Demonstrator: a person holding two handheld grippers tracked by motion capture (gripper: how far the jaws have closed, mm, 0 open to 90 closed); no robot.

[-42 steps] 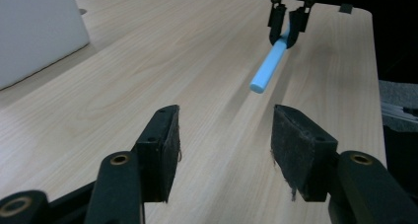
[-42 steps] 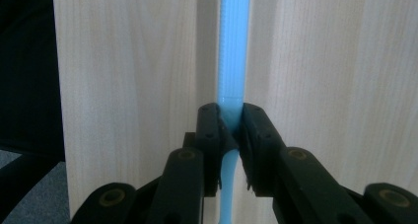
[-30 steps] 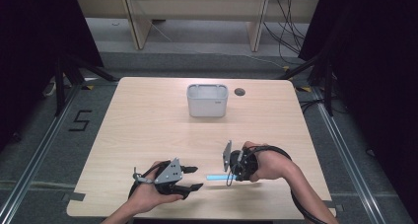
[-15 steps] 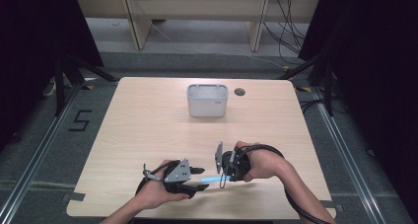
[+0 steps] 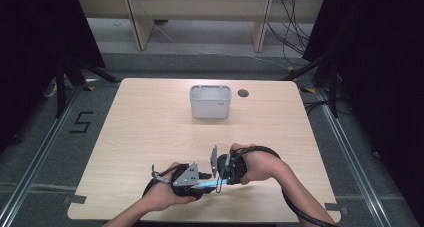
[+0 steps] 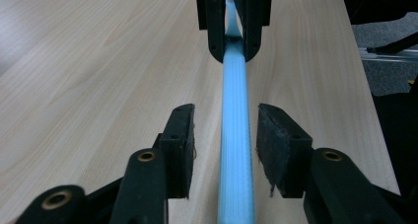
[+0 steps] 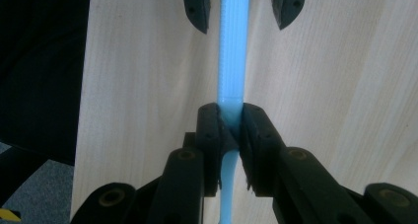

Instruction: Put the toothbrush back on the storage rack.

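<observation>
Right gripper (image 7: 230, 135): clamped on blue stick (image 7: 230, 46), near table's (image 5: 150, 127) 6 o'clock edge.
Left gripper (image 6: 224, 145): jaws just closing, stick between, not yet touching.
Bin (image 5: 210, 102): 12 o'clock, well apart.

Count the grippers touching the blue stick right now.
1. The right gripper is clamped on the blue stick. The left gripper has just been closing, with the stick between its pads and gaps either side.

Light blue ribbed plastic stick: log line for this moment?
item: light blue ribbed plastic stick | right gripper: clamped on its end | left gripper: closing around it, pads not touching | white bin: untouched
</observation>
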